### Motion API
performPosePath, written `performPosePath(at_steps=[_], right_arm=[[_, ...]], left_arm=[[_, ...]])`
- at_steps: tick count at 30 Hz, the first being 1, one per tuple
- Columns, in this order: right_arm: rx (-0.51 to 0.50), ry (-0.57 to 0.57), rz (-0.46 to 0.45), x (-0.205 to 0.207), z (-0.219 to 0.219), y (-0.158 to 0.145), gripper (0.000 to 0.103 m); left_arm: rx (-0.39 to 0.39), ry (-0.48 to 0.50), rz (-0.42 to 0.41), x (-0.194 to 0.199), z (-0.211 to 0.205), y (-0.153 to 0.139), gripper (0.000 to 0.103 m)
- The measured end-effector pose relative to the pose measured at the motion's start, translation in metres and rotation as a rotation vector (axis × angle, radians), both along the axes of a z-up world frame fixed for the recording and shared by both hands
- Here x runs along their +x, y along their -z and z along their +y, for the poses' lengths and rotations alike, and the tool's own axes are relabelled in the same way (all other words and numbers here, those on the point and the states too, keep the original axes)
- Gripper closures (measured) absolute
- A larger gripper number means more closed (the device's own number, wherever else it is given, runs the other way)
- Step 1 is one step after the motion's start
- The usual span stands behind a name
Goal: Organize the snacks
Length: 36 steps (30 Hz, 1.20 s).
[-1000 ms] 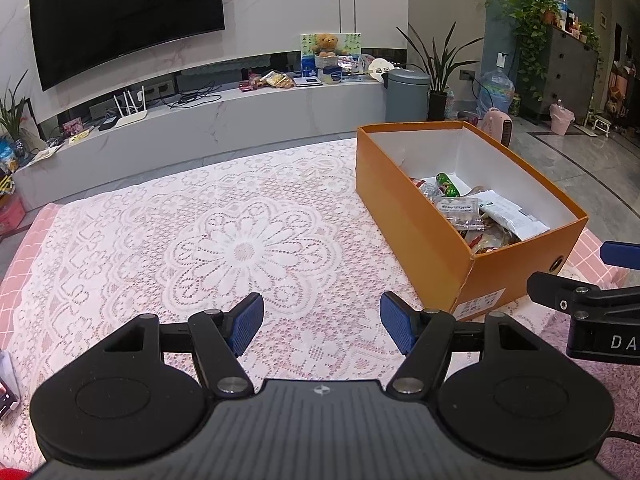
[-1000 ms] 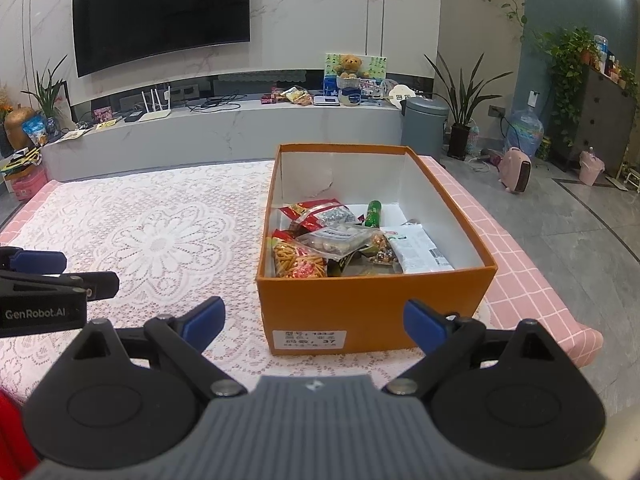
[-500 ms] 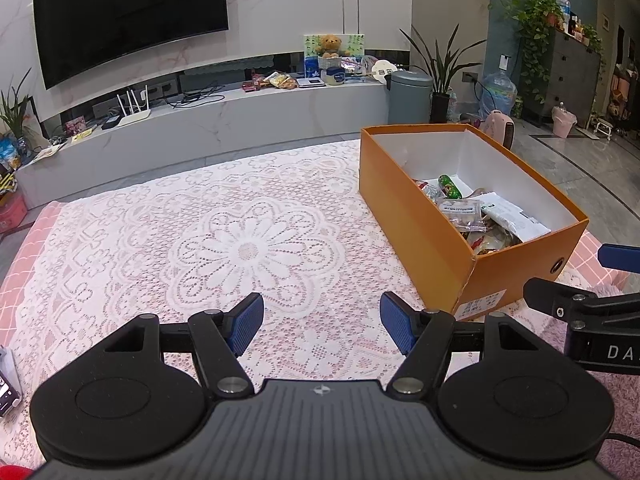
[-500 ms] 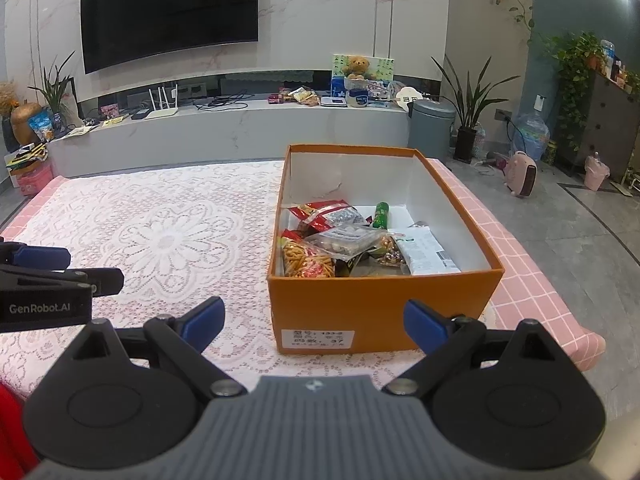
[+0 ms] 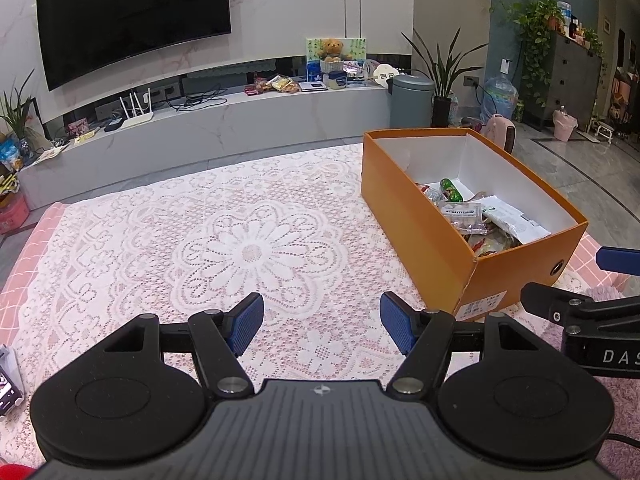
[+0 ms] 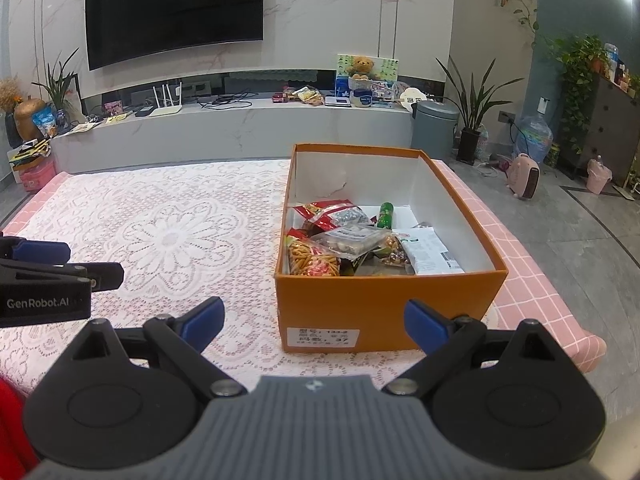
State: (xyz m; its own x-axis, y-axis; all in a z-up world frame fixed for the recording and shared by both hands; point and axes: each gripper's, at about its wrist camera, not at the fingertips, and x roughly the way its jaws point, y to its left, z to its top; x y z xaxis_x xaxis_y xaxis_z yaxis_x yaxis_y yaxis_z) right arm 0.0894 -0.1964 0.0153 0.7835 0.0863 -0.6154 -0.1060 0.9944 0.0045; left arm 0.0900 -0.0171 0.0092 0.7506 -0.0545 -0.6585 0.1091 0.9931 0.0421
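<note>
Lace tablecloth (image 5: 256, 248) bare; orange box (image 6: 384, 304) holds snacks (image 6: 352, 244).

A black television (image 6: 174, 10) hangs on the marble wall at eleven o'clock. Below it a white router (image 6: 166, 106) sits on the grey ledge (image 6: 240, 130). At one o'clock stand a teddy bear (image 6: 362, 67), a grey bin (image 6: 434, 128) and a potted plant (image 6: 472, 120).

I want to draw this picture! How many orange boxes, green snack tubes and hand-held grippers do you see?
orange box: 1
green snack tube: 1
hand-held grippers: 2, left and right
Total: 4
</note>
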Motion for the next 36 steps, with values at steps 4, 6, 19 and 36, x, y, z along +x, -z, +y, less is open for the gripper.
performPosePath(at_steps=[4, 6, 19, 36], right_arm=[[0.000, 0.000, 0.000, 0.0000, -0.0004, 0.0001, 0.009], [0.001, 0.000, 0.001, -0.0001, -0.0004, 0.0001, 0.009], [-0.001, -0.007, -0.002, -0.0029, 0.0007, 0.0009, 0.008], [-0.023, -0.021, -0.006, -0.0050, 0.0074, 0.0000, 0.008]], left_arm=[[0.000, -0.001, -0.004, -0.0006, 0.0001, -0.0004, 0.025], [0.002, -0.002, -0.011, -0.0015, -0.0003, -0.0018, 0.024], [-0.005, -0.004, -0.030, -0.0052, 0.0003, -0.0058, 0.024], [-0.014, -0.007, -0.040, -0.0092, 0.0026, -0.0055, 0.024]])
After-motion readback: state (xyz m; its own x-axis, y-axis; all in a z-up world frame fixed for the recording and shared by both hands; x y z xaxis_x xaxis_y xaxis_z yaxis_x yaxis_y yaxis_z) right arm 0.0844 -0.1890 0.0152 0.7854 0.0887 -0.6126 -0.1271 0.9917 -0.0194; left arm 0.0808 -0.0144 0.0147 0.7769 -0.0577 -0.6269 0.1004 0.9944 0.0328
